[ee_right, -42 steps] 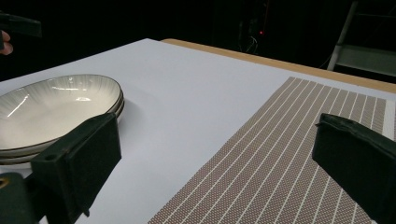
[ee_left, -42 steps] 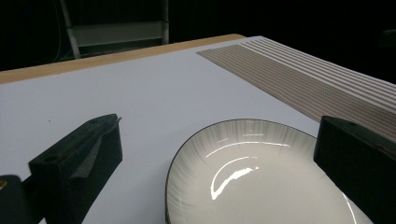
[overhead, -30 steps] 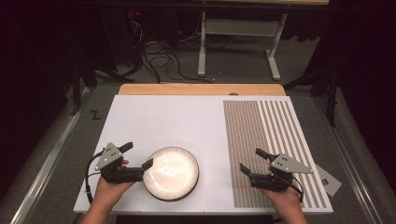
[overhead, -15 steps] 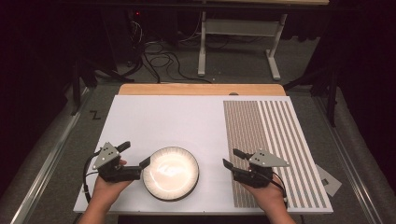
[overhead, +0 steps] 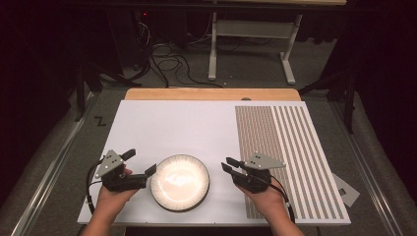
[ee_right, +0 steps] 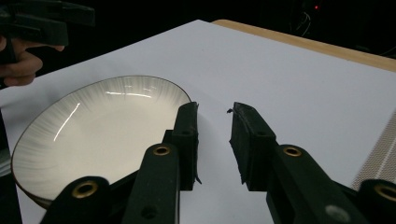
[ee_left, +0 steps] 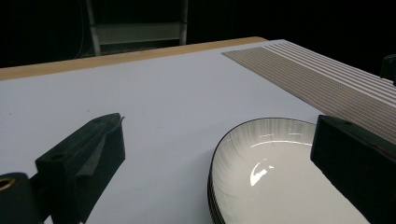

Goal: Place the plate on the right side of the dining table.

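A white plate (overhead: 180, 182) with a thin dark rim rests near the table's front edge; in the left gripper view the plate (ee_left: 280, 177) seems to lie on others stacked under it. My left gripper (overhead: 140, 162) is wide open at the plate's left rim, one jaw close to the rim and nothing held. In its own view the left gripper (ee_left: 218, 123) straddles bare table and the rim. My right gripper (overhead: 227, 164) hovers just right of the plate, jaws a small gap apart. The right gripper (ee_right: 214, 109) holds nothing, and the plate (ee_right: 100, 126) lies beside its left jaw.
The white tabletop (overhead: 187, 128) has a brown striped panel (overhead: 285, 147) along its right side and a wooden strip (overhead: 211, 94) at the far edge. Beyond the table are floor cables (overhead: 167, 59) and a metal stand (overhead: 251, 34). A grey tag (overhead: 346, 189) lies at the right.
My right gripper has moved left off the striped panel to just beside the plate. The left gripper and the plate have barely shifted.
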`<state>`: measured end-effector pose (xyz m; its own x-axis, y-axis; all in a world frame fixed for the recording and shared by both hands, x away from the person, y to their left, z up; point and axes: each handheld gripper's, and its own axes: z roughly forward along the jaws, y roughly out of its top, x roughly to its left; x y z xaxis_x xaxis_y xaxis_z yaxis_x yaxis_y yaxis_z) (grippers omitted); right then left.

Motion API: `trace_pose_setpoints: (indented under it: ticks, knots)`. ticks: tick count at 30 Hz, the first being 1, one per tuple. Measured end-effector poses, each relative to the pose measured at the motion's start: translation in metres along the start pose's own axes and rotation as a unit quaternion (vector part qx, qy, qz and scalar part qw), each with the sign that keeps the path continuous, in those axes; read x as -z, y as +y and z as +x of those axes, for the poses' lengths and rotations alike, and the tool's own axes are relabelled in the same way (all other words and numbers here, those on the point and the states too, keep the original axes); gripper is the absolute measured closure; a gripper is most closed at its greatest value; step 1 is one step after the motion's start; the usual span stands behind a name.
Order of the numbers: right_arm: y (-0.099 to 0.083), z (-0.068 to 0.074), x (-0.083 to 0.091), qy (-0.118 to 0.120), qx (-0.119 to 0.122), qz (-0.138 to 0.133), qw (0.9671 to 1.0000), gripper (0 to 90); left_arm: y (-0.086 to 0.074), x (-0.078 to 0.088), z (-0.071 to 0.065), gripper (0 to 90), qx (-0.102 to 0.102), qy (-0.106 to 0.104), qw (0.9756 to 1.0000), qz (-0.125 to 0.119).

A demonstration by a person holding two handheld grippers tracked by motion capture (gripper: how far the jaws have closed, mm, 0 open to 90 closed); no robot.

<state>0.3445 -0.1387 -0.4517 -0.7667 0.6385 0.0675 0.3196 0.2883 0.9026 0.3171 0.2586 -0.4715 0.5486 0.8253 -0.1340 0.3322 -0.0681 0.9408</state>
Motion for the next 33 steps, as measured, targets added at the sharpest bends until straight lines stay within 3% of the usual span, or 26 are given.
trace_pose_setpoints:
  ticks: [4, 6, 10, 19, 24, 33]
  knots:
    - [0.009, 0.003, -0.011, 0.003, -0.005, 0.001, 1.0000, 79.2, -0.004, -0.001, 0.000, 3.1, 0.006, -0.005, 1.0000, 0.002]
    - [0.011, 0.005, -0.015, 0.005, -0.007, 0.004, 1.0000, 81.6, -0.004, -0.001, -0.001, 2.9, -0.005, -0.004, 0.9999, 0.011]
    - [0.006, 0.012, -0.020, 0.016, 0.010, 0.015, 0.9997, 89.6, -0.006, -0.002, -0.001, 2.2, -0.010, -0.003, 0.9998, 0.015]
    - [-0.016, 0.029, -0.024, 0.049, 0.024, 0.054, 0.9971, 90.0, -0.008, 0.002, 0.001, 1.6, -0.014, 0.005, 0.9999, 0.007]
    - [-0.020, 0.031, -0.028, 0.053, 0.027, 0.071, 0.9957, 90.0, -0.007, 0.003, -0.002, 1.0, -0.023, 0.007, 0.9997, 0.007]
    - [-0.024, 0.031, -0.035, 0.051, 0.035, 0.087, 0.9943, 90.0, -0.005, 0.007, 0.001, 0.7, -0.007, 0.011, 0.9999, -0.006]
